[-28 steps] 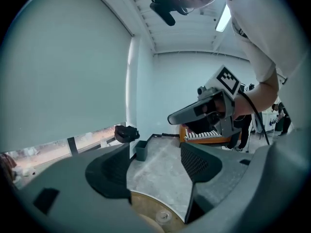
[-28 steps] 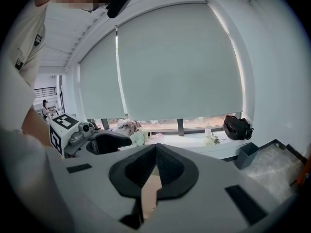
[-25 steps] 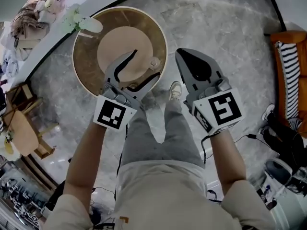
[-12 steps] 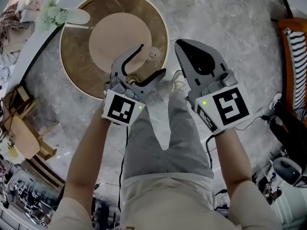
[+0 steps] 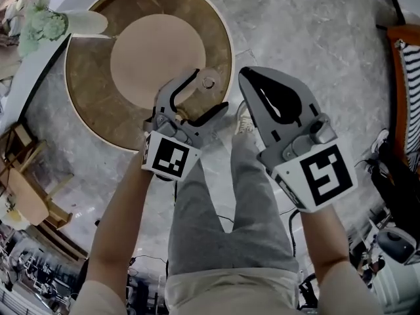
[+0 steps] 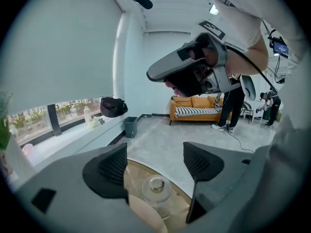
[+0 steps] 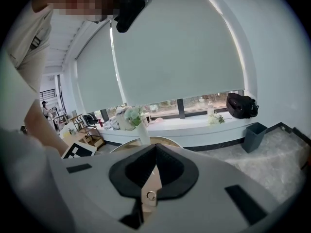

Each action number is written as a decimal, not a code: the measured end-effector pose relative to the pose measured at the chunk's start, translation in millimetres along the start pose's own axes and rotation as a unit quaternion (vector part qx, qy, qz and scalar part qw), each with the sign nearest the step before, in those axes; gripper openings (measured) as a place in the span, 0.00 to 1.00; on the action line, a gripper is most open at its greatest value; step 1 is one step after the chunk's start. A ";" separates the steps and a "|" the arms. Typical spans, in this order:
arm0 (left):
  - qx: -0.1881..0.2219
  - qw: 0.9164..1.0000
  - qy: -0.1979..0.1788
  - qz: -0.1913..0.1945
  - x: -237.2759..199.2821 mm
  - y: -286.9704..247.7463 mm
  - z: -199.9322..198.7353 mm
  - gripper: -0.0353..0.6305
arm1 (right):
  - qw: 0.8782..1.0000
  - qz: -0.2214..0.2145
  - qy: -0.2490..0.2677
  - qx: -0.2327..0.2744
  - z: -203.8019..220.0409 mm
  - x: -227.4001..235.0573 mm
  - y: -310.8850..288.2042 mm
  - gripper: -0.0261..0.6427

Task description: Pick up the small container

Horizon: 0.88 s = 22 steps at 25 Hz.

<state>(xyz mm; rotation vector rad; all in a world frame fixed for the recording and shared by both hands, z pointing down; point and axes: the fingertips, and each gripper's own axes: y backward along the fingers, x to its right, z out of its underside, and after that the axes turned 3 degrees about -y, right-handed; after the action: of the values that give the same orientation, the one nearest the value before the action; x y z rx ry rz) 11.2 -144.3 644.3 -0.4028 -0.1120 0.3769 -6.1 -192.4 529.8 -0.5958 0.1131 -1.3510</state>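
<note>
A grey marbled floor (image 5: pixel 315 38) spreads open beyond the right edge of a round wooden table (image 5: pixel 85 104), which has a pale rim. A lighter raised disc (image 5: pixel 154 51) fills the table's middle. The right gripper (image 5: pixel 244 77) hangs over the floor just outside the table's right edge, its jaws pressed together on nothing. The left gripper (image 5: pixel 210 89) reaches over that same edge with its jaws spread wide. The small container (image 5: pixel 209 82), clear and round, sits between disc and rim near the right edge. It lies in the gap between the left pads, which do not touch it.
</note>
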 end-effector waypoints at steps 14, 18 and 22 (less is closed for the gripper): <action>-0.014 0.999 0.029 0.014 6.0 -36.8 78.3 0.57 | 0.999 -0.017 -0.019 -0.029 59.8 10.2 -41.2 0.05; -0.013 0.999 0.042 0.012 4.5 -46.5 92.3 0.57 | 0.999 -0.021 -0.015 -0.033 73.5 11.8 -45.5 0.05; -0.016 0.999 0.046 0.023 5.8 -52.4 103.7 0.57 | 0.999 -0.022 -0.020 -0.044 84.2 10.6 -50.0 0.05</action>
<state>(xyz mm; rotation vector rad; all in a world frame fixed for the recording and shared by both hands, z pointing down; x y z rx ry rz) 15.4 -149.3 760.5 -0.4533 -0.0193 0.4020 -13.1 -178.7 627.0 -0.7016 0.1282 -1.3823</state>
